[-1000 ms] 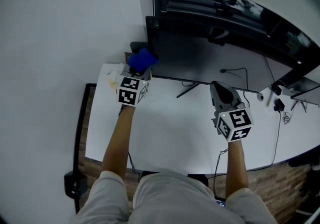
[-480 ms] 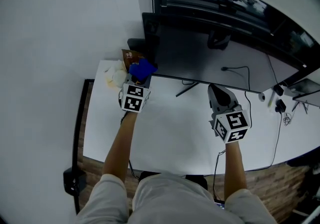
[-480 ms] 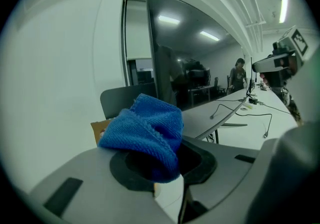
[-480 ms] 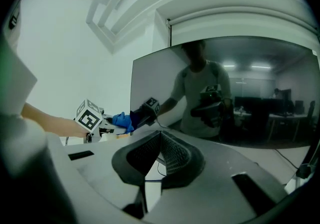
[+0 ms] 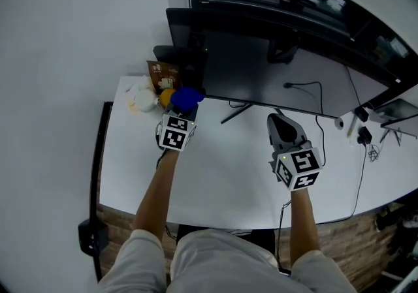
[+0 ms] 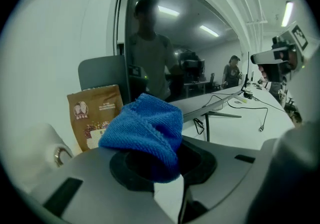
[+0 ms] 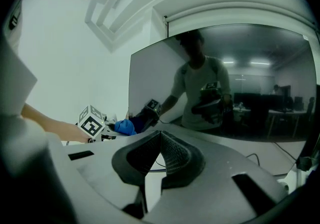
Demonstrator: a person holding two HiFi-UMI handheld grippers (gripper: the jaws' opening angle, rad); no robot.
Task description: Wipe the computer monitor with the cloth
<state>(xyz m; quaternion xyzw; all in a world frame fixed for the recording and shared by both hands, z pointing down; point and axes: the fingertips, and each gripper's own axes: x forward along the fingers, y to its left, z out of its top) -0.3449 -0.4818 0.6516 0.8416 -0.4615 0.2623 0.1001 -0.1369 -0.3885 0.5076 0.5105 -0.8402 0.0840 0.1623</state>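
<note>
A wide dark monitor stands at the back of the white desk, its screen also filling the left gripper view and the screen the right gripper view. My left gripper is shut on a bunched blue cloth, which it holds near the monitor's lower left corner. The cloth bulges from between the jaws. My right gripper is shut with nothing in it, hovering over the desk in front of the screen's middle.
A brown snack bag, crumpled white paper and a yellow ball lie at the desk's back left corner. Cables trail behind the monitor stand. Small items sit at the desk's far right.
My left gripper with the blue cloth has come down and slightly back from the monitor's left edge. The view has shifted, showing the snack bag and the ball. My right gripper has barely moved.
</note>
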